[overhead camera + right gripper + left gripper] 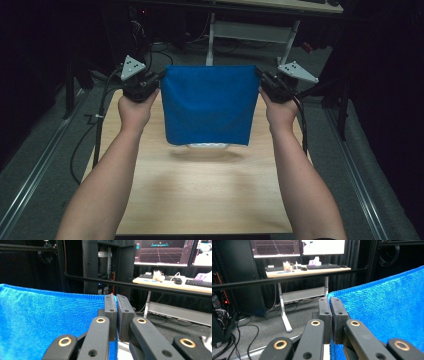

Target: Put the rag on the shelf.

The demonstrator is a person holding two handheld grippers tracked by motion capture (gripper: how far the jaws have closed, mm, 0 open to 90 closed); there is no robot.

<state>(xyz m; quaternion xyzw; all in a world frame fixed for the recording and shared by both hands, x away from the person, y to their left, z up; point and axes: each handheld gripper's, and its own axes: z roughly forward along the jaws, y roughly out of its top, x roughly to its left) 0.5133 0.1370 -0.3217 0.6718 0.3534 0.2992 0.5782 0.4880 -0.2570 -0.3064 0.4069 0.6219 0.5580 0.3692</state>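
A blue cloth (207, 105) hangs flat in the air above the far part of the wooden table (200, 195), stretched between both grippers. My left gripper (159, 76) is shut on its top left corner, and the left gripper view shows the cloth (387, 312) pinched between the closed jaws (330, 300). My right gripper (259, 76) is shut on the top right corner; the cloth (45, 317) spreads to the left of its closed jaws (116, 297). A white object (207, 146), perhaps a bowl or plate, peeks out under the cloth's lower edge; most of it is hidden.
Beyond the table stands a desk (307, 269) with a keyboard (323, 266) and monitors (299, 247) on white legs. A black horizontal bar (140, 286) crosses in front of it. Cables (100, 115) trail off both grippers toward the grey floor.
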